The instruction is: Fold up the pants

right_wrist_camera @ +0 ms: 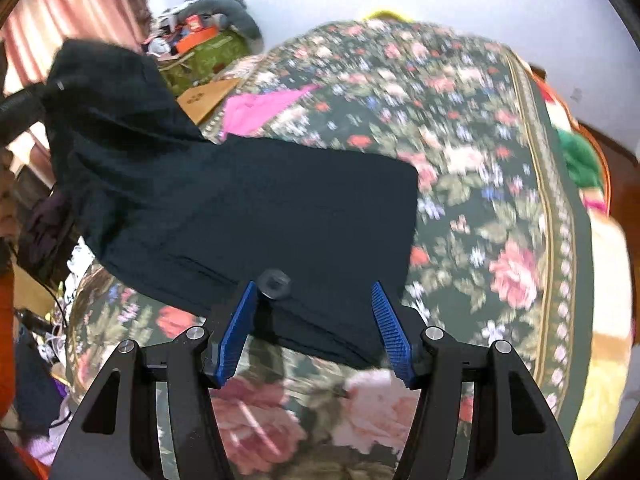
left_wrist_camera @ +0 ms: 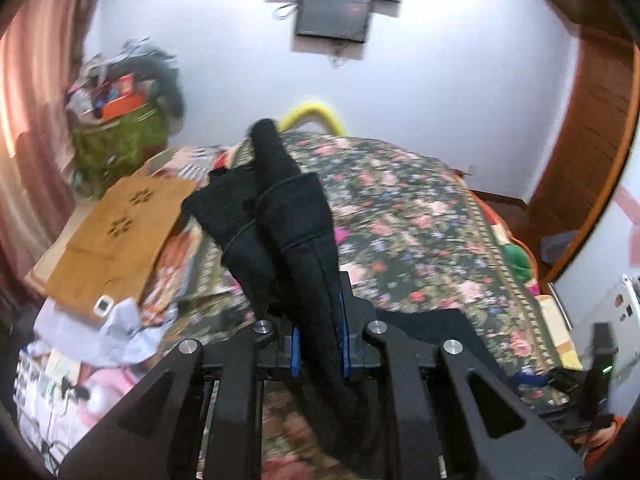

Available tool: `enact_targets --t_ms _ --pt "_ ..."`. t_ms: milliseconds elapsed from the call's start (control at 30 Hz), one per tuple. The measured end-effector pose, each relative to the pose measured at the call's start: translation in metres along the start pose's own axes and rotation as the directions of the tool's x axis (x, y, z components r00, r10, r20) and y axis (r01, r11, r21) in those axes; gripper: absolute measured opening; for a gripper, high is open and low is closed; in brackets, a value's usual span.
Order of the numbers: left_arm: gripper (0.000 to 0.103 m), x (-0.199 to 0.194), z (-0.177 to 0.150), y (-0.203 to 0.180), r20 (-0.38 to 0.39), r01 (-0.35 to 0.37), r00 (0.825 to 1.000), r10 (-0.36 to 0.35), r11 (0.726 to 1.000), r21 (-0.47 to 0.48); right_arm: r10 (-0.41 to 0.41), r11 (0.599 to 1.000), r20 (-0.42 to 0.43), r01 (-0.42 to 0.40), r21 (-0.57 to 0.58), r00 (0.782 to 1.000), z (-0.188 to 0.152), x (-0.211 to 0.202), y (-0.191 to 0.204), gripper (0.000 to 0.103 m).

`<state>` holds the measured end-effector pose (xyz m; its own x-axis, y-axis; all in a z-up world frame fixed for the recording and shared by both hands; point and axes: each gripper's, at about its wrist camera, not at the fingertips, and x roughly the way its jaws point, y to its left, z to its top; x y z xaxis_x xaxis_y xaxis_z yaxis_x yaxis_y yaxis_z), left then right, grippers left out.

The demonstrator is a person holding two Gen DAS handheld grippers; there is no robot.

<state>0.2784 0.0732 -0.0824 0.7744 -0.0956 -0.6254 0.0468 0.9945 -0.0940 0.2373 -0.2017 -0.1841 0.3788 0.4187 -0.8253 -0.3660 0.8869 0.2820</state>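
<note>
The black pants (right_wrist_camera: 256,208) lie partly on the floral bedspread (right_wrist_camera: 500,160), with one end lifted up at the left. My left gripper (left_wrist_camera: 320,320) is shut on a bunched part of the pants (left_wrist_camera: 296,224) and holds it above the bed. My right gripper (right_wrist_camera: 314,308) is open, its blue pads (right_wrist_camera: 390,332) on either side of the pants' near edge, where a black button (right_wrist_camera: 273,282) shows. The right gripper also appears at the right edge of the left wrist view (left_wrist_camera: 600,364).
A pink cloth (right_wrist_camera: 264,108) lies on the bed beyond the pants. A brown paper bag (left_wrist_camera: 112,240) and clutter (left_wrist_camera: 120,96) sit left of the bed. A wooden door (left_wrist_camera: 592,140) is at the right, a wall screen (left_wrist_camera: 332,16) above.
</note>
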Motion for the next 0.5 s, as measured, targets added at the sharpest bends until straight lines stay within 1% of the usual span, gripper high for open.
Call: enact_targets --t_ms 100,200,267,367,433,500 --pt "0.013 0.011 0.008 -0.032 -0.005 0.058 0.998 -0.058 0.998 0.018 0.004 1.000 0.017 -0.004 -0.005 1.000 -0.007 0.005 0.000 0.057" --pt "0.013 0.028 0.012 -0.061 -0.028 0.131 0.991 -0.131 0.991 0.020 0.017 1.000 0.026 -0.017 0.000 1.000 -0.008 0.004 -0.001 0.059" --pt "0.013 0.041 0.012 -0.083 -0.058 0.180 0.982 -0.178 0.983 0.028 0.032 0.999 0.027 -0.032 0.005 0.999 -0.009 0.005 -0.004 0.059" --pt "0.013 0.059 0.004 -0.116 -0.118 0.249 0.963 -0.242 0.967 0.057 0.040 0.999 0.032 -0.040 0.007 0.999 -0.009 0.004 -0.004 0.059" --pt "0.013 0.069 -0.008 -0.138 -0.163 0.290 0.948 -0.274 0.953 0.085 0.042 0.999 0.036 -0.042 0.011 0.998 -0.010 0.004 -0.004 0.059" --pt "0.013 0.077 -0.023 -0.155 -0.204 0.312 0.936 -0.286 0.944 0.109 0.045 0.999 0.041 -0.046 0.018 0.998 -0.011 0.003 -0.005 0.059"
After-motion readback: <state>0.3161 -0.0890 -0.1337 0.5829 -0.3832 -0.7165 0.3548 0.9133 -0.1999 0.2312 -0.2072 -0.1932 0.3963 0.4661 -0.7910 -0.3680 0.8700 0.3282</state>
